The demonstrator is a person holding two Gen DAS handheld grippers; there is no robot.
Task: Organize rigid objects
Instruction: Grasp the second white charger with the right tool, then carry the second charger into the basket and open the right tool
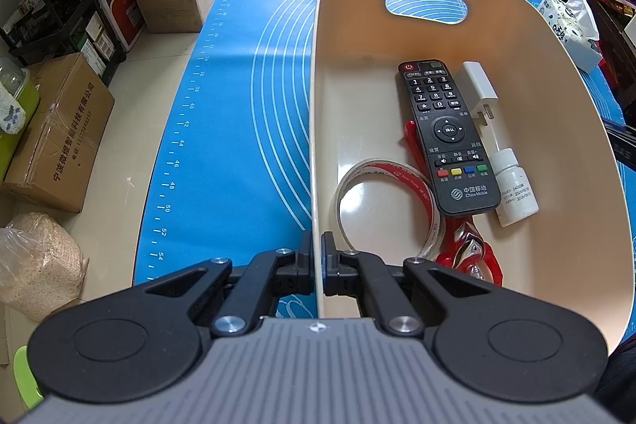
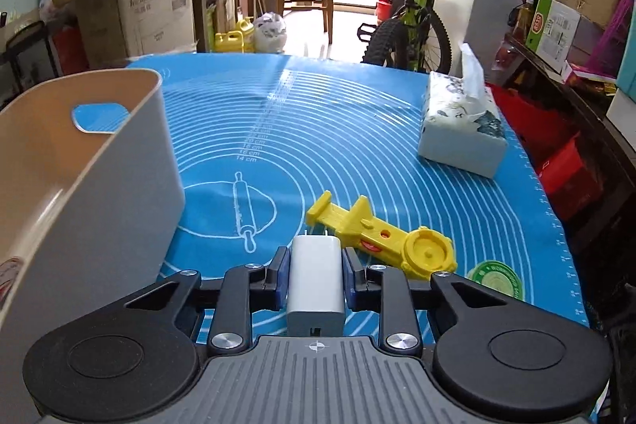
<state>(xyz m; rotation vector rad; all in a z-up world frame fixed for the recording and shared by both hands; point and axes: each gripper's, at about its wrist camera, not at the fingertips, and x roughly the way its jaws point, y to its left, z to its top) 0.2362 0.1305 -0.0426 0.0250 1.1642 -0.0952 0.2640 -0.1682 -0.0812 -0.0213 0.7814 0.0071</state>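
1. The left gripper [image 1: 317,253] is clamped on the near rim of the cream bin [image 1: 556,265], one finger outside the wall and one inside
2. In the bin lies a black remote [image 1: 447,136] marked "China Mobile" with Chinese characters above it, number keys, and red, yellow, blue and green buttons
3. Just right of the remote lie a white charger [image 1: 477,84] and a small white bottle [image 1: 514,191] whose printed label is too small to read
4. A roll of clear tape with red print [image 1: 421,193] and a red toy figure [image 1: 473,251] lie partly under the remote's near end
5. The right gripper [image 2: 316,275] is closed on a white power adapter [image 2: 316,275], pads against both sides, prongs pointing away, over the blue baking mat [image 2: 338,130]
6. The mat reads "14 cm", "16 cm", "18 cm", "20 cm" on its rings, above a rolling-pin drawing
7. A yellow plastic toy [image 2: 381,237] lies just beyond the adapter; a green round lid [image 2: 497,281] sits to its right, lettering unreadable
8. A tissue box [image 2: 463,130] stands well apart, far right on the mat
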